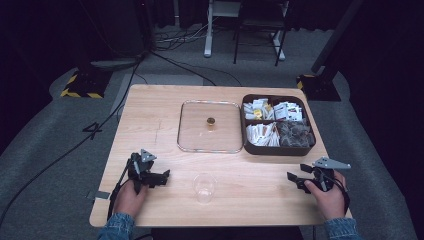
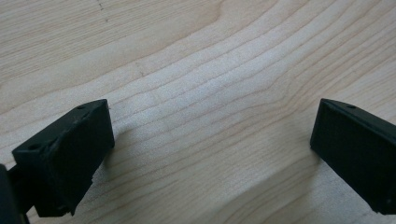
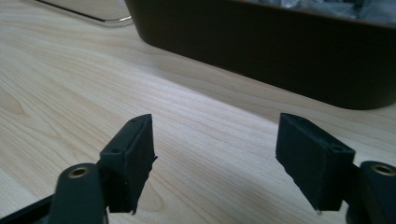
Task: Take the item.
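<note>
Wooden bench (image 1: 150, 105) carries a clear plastic cup (image 1: 205, 187) at lower centre, between both empty, wide-open grippers: left gripper (image 1: 164, 176), right gripper (image 1: 292, 177). Approach the cup level and squeeze gently, since thin plastic probably buckles.

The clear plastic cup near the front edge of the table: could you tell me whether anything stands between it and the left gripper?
Nothing visible does. Bare tabletop lies between the left gripper, jaws open and empty, and the clear plastic cup.

I sit in a dim room: grey carpet (image 1: 45, 130), black cables (image 1: 75, 145) trailing across it, white desk legs (image 1: 207, 30) and dark curtains behind
</note>
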Demonstrator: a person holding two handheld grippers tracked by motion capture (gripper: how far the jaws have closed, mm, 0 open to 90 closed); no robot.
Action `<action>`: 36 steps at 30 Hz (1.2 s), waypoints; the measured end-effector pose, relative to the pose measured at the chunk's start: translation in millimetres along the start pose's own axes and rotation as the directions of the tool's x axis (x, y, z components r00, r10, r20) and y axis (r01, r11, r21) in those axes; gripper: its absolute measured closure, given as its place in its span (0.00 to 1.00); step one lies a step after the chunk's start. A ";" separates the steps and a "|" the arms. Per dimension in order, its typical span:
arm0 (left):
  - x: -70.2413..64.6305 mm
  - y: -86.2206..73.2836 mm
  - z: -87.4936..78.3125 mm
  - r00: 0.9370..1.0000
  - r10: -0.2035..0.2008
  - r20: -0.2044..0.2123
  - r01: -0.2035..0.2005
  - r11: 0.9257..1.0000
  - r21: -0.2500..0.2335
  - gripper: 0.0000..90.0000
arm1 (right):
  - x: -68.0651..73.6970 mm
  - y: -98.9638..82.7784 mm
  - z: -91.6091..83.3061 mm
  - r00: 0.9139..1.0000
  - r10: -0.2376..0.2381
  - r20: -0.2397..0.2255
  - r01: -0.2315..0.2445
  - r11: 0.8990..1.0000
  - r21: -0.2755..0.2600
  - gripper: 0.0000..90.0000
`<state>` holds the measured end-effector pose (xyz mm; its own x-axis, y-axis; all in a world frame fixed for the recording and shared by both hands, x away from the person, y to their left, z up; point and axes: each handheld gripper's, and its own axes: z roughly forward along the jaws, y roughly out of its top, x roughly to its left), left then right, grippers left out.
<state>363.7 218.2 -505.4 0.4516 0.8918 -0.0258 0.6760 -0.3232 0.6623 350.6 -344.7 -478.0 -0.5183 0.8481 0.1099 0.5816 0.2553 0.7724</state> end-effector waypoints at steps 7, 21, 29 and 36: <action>0.0 0.0 0.0 1.000 0.000 0.000 0.000 1.000 0.000 0.00 | -5.9 11.4 -14.4 0.999 0.052 -0.014 -0.053 0.999 -0.013 0.39; 0.0 0.0 0.0 1.000 0.000 0.001 0.000 1.000 0.000 0.00 | -10.8 50.9 -26.2 0.998 0.014 0.059 -0.006 0.993 -0.122 0.36; 0.0 0.0 0.0 1.000 0.000 0.000 0.000 1.000 0.000 0.00 | -31.0 79.4 -24.0 0.994 0.028 0.105 -0.015 0.992 -0.123 0.42; 0.0 0.0 0.0 1.000 0.000 0.000 0.000 1.000 0.000 0.00 | -46.3 98.3 -17.0 0.989 0.002 0.147 0.012 0.995 -0.094 0.46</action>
<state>363.7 218.2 -505.4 0.4518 0.8917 -0.0258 0.6760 -0.3234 0.6621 421.1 -366.7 -396.5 -0.4194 0.9076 0.0184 0.5139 0.2206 0.8290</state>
